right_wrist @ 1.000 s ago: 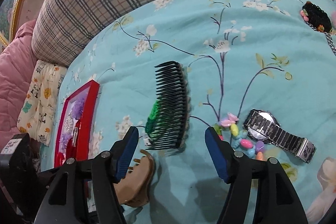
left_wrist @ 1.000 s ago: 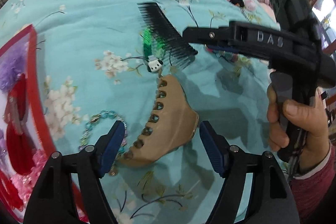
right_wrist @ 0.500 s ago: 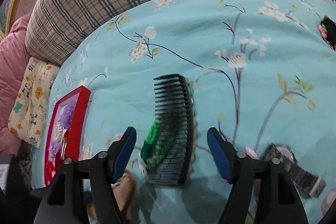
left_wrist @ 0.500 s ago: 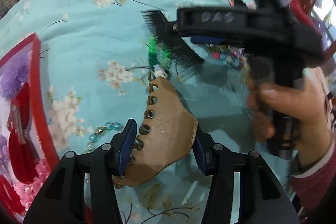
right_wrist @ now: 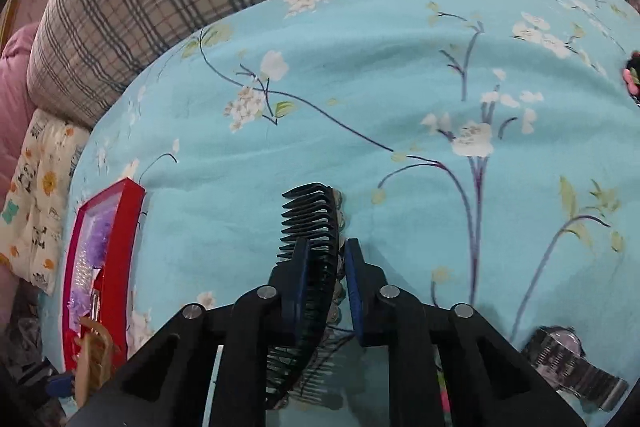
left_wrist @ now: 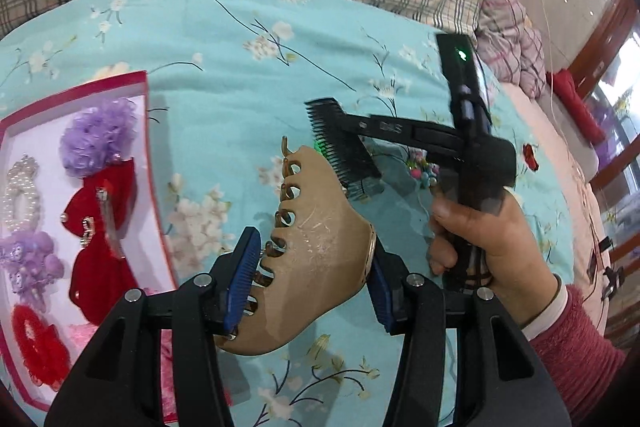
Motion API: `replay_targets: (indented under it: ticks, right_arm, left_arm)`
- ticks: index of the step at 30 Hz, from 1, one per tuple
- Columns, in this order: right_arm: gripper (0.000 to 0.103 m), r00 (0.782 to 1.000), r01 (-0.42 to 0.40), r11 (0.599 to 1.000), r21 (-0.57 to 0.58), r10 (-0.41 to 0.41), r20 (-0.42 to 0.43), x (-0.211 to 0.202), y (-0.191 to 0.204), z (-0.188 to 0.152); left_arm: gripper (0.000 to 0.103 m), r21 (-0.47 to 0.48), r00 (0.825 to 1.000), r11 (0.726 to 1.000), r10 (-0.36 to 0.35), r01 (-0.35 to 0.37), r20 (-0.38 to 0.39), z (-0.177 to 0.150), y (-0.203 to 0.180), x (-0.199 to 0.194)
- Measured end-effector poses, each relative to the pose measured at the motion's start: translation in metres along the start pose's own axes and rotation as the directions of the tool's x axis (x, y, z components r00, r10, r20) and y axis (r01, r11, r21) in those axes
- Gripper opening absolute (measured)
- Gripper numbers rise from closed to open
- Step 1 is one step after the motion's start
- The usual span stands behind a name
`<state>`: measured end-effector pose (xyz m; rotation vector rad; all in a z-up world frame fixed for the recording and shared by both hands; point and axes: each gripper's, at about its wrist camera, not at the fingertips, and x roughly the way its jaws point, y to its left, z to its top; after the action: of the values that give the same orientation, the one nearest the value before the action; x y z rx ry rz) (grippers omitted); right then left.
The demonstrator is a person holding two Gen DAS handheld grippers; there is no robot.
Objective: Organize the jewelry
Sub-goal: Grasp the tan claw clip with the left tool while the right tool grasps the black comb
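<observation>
The tan claw clip (left_wrist: pixel 316 247) sits in the lower centre of the left wrist view, clamped across its body by the left tongs (left_wrist: pixel 312 275) and apparently raised off the bed (left_wrist: pixel 224 75). The black comb (right_wrist: pixel 316 259) occupies the lower centre of the right wrist view, pinched near its spine by the right tongs (right_wrist: pixel 326 281), teeth pointing to the left of the frame; whether its lower end rests on the bedspread cannot be told. In the left wrist view the comb appears right of centre, just beyond the clip's upper tip.

The red tray (left_wrist: pixel 154 187) lies at the left edge of the left wrist view, already holding a purple scrunchie (left_wrist: pixel 98 137), a red bow (left_wrist: pixel 106 227) and a pearl ring (left_wrist: pixel 18 191). A metal watch (right_wrist: pixel 576 363) rests at the lower right of the right wrist view, with coloured beads (left_wrist: pixel 424 169) near it.

Judgement: the step in hand is carrying both pieces to the tray. The clip should travel left first and be set on a bare patch of the white lining, not atop the bow. Grip on the curved shell looks secure but could slip if squeezed off-centre. The comb should follow, kept level so its teeth do not snag the fabric, and the two tools kept well apart on approach.
</observation>
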<state>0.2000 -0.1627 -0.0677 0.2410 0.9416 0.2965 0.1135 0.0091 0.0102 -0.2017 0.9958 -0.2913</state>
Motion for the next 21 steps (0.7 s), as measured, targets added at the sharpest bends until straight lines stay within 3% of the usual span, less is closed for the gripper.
replay_targets:
  ticks: [4, 6, 12, 15, 17, 18, 21]
  right_arm:
    - [0.008, 1.000, -0.021, 1.000, 0.010, 0.021, 0.010, -0.010, 0.001, -0.002]
    - [0.000, 0.999, -0.040, 0.999, 0.016, 0.040, 0.023, -0.016, 0.003, -0.003]
    - [0.000, 0.995, -0.093, 0.996, 0.011, 0.093, 0.046, -0.030, 0.018, -0.005]
    - [0.014, 0.997, -0.067, 0.998, 0.007, 0.066, 0.039, -0.030, 0.021, -0.009]
    - [0.045, 0.999, -0.039, 0.999, 0.017, 0.039, 0.013, -0.025, 0.018, -0.014]
    - [0.065, 1.000, -0.026, 1.000, 0.016, 0.026, 0.004, -0.021, 0.019, -0.016]
    - [0.067, 1.000, 0.008, 1.000, -0.022, -0.008, -0.007, -0.011, 0.028, -0.026]
  left_arm:
    - [0.049, -0.026, 1.000, 1.000, -0.003, 0.003, 0.013, 0.002, 0.010, -0.005]
    - [0.049, -0.033, 1.000, 0.999, -0.001, 0.002, 0.023, 0.000, 0.012, -0.011]
    - [0.049, -0.055, 0.999, 0.998, 0.008, -0.006, 0.037, -0.005, 0.024, -0.023]
    - [0.049, -0.065, 0.999, 0.998, 0.005, -0.002, 0.049, -0.009, 0.029, -0.031]
    - [0.049, -0.069, 0.998, 0.998, 0.005, -0.001, 0.055, -0.010, 0.032, -0.034]
    - [0.049, -0.074, 0.998, 0.997, 0.003, 0.001, 0.057, -0.010, 0.033, -0.035]
    - [0.049, -0.082, 0.999, 0.997, -0.002, 0.007, 0.053, -0.012, 0.037, -0.033]
